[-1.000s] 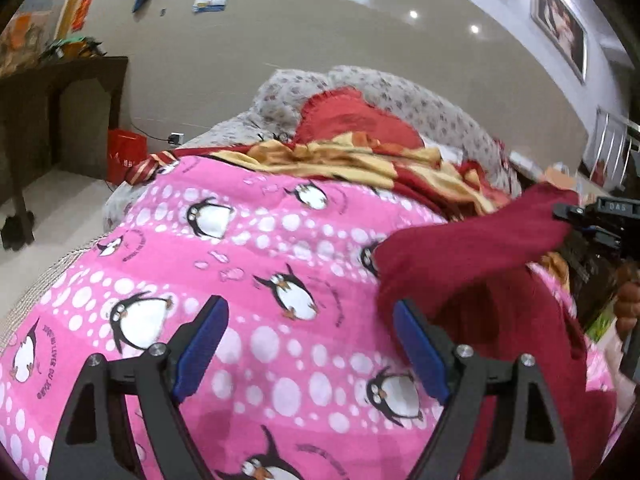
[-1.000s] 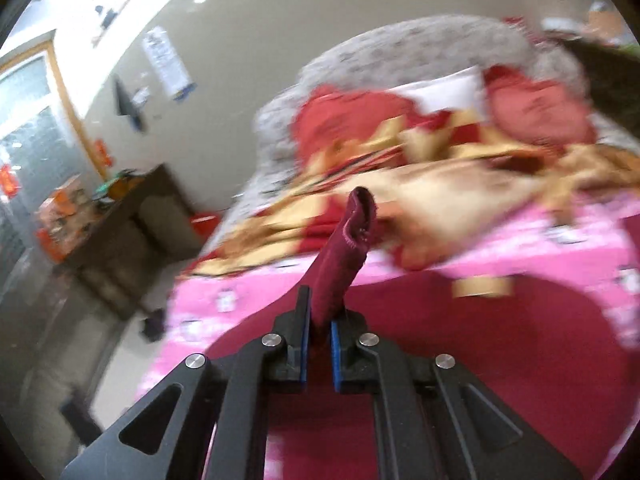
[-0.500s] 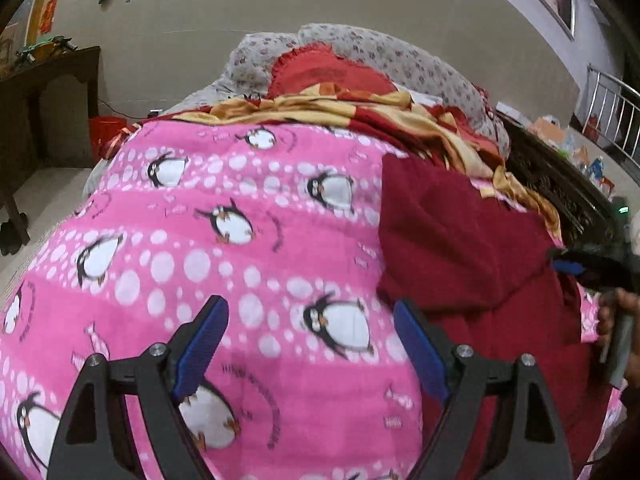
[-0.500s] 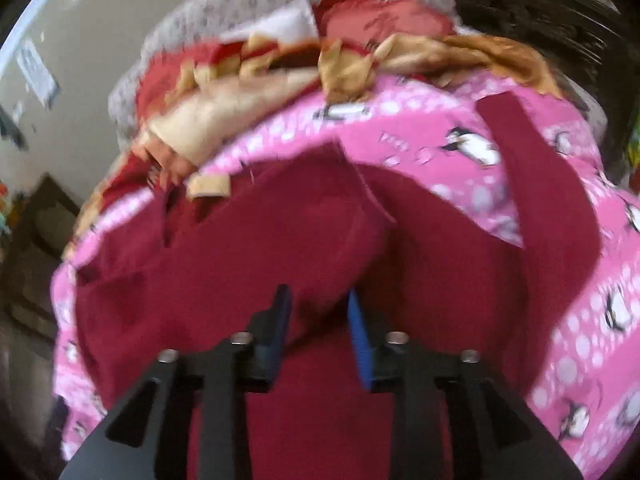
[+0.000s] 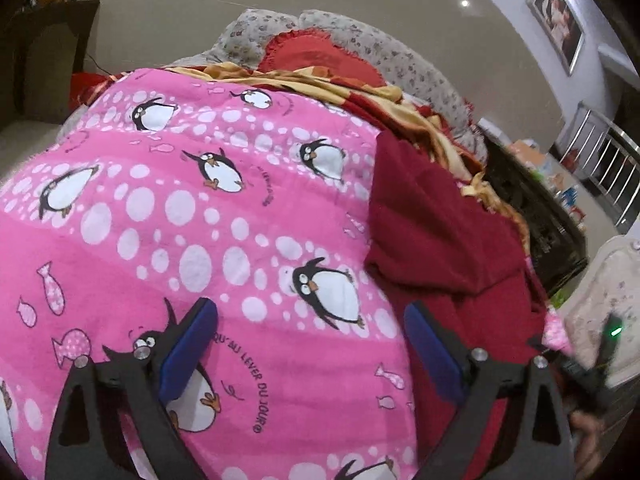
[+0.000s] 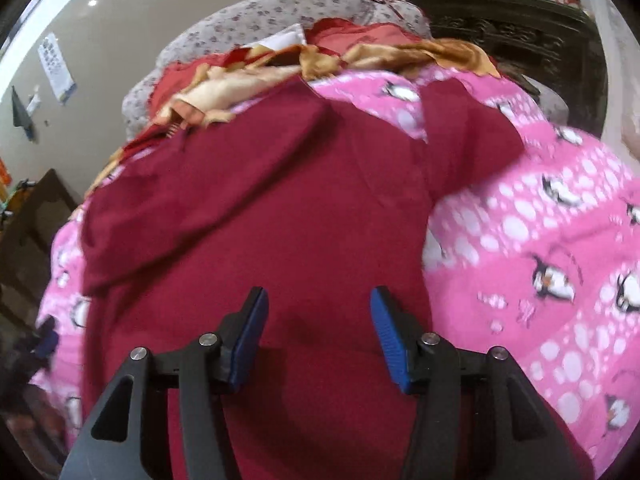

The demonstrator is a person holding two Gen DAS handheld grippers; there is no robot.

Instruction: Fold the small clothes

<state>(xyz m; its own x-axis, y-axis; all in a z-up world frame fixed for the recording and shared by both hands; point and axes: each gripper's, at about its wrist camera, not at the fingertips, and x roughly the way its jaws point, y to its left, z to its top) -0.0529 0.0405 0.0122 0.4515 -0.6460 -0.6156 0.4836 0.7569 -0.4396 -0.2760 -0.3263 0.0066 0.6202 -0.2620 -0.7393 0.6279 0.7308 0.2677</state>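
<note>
A dark red garment (image 6: 304,216) lies spread on the pink penguin blanket (image 6: 560,240). One sleeve is folded across its body at the left and the other sleeve (image 6: 468,136) lies out to the right. My right gripper (image 6: 318,312) is open and empty just above the garment's near part. In the left wrist view the garment (image 5: 436,240) lies at the right on the blanket (image 5: 180,220). My left gripper (image 5: 310,332) is open and empty over the blanket, and its right finger overlaps the garment's left edge.
A red and yellow blanket (image 5: 360,92) and a red cushion (image 5: 316,56) are heaped at the far end against a floral sofa back (image 6: 280,12). Dark carved furniture (image 6: 512,32) stands at the right. A dark wooden table (image 5: 48,48) stands at the left.
My right gripper, earlier shut on a red sleeve held up, has laid it across the garment, opened and drawn back. My left gripper stays open and has shifted over the blanket.
</note>
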